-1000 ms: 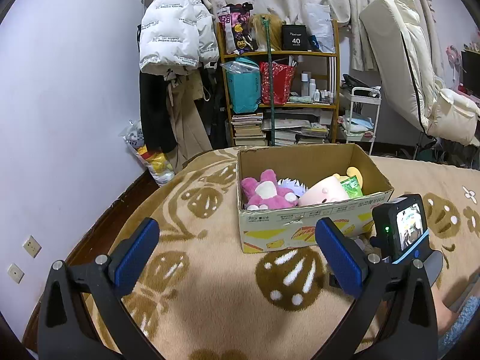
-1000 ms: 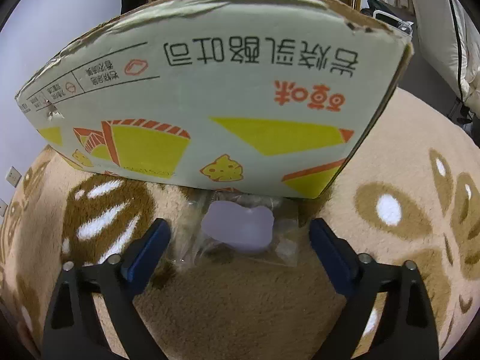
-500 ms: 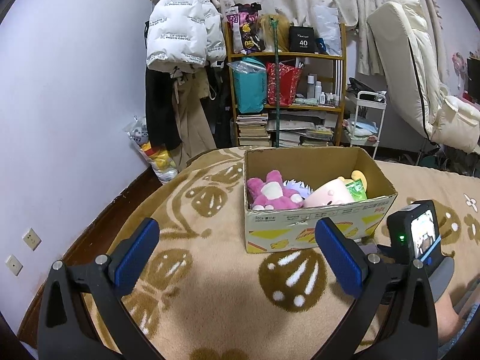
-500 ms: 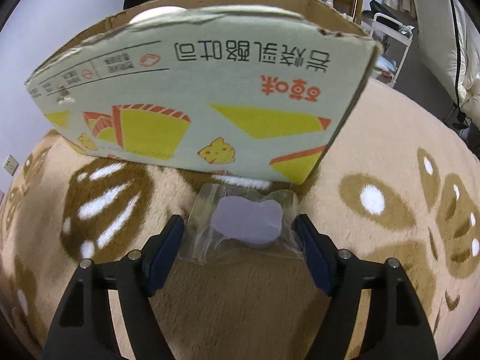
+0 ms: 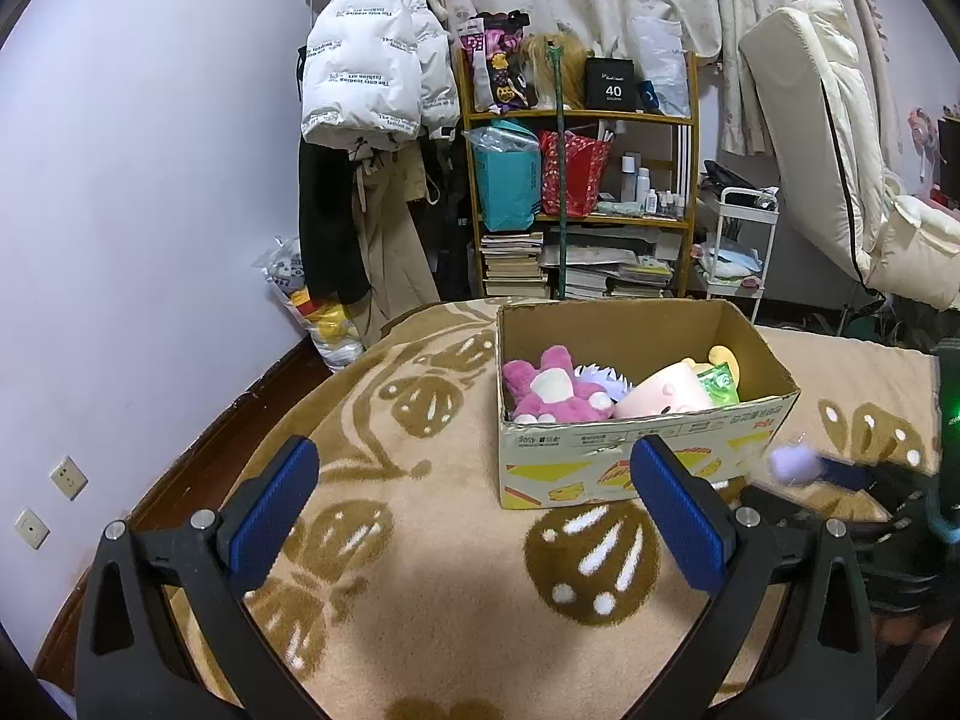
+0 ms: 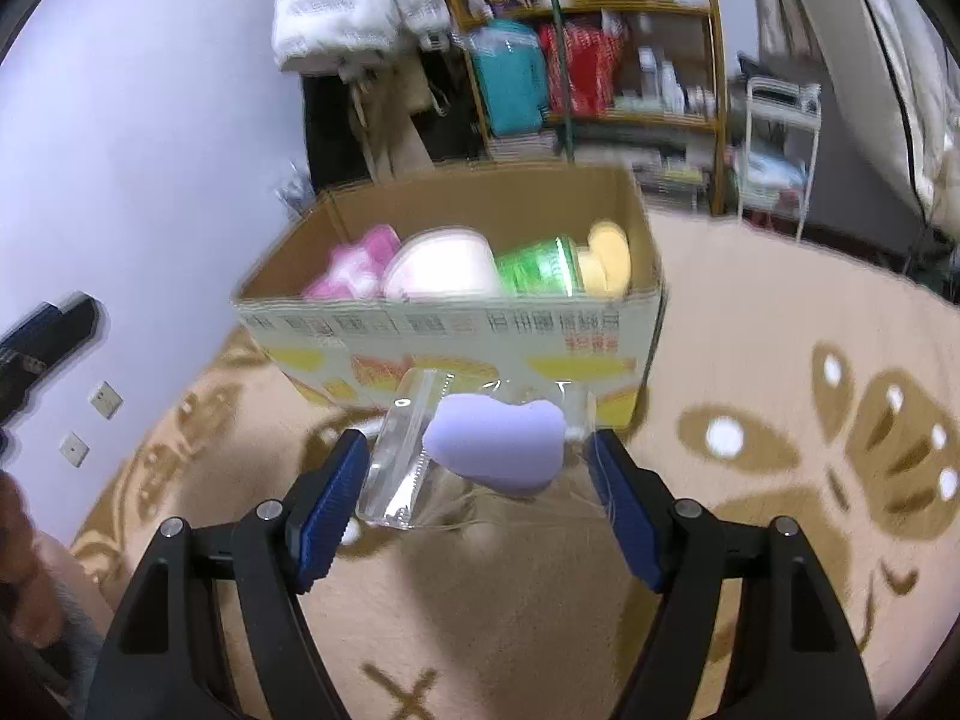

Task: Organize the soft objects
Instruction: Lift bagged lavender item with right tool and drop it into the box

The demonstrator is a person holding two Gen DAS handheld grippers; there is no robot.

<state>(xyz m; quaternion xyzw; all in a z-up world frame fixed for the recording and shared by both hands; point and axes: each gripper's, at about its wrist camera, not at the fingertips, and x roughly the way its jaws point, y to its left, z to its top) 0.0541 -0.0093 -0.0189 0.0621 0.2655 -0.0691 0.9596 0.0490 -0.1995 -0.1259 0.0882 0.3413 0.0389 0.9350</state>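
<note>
Lavender sponge in its clear bag (image 6: 480,450) sits pinched in the right gripper (image 6: 477,495) just before the cardboard box (image 6: 456,336); left gripper (image 5: 474,516) gapes wide, empty

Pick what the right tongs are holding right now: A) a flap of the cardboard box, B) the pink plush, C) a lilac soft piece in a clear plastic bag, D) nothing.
C: in the right wrist view the right tongs are closed on a clear bag with a lilac soft piece inside, held above the blanket in front of the cardboard box; the pink plush lies inside the box.
</note>
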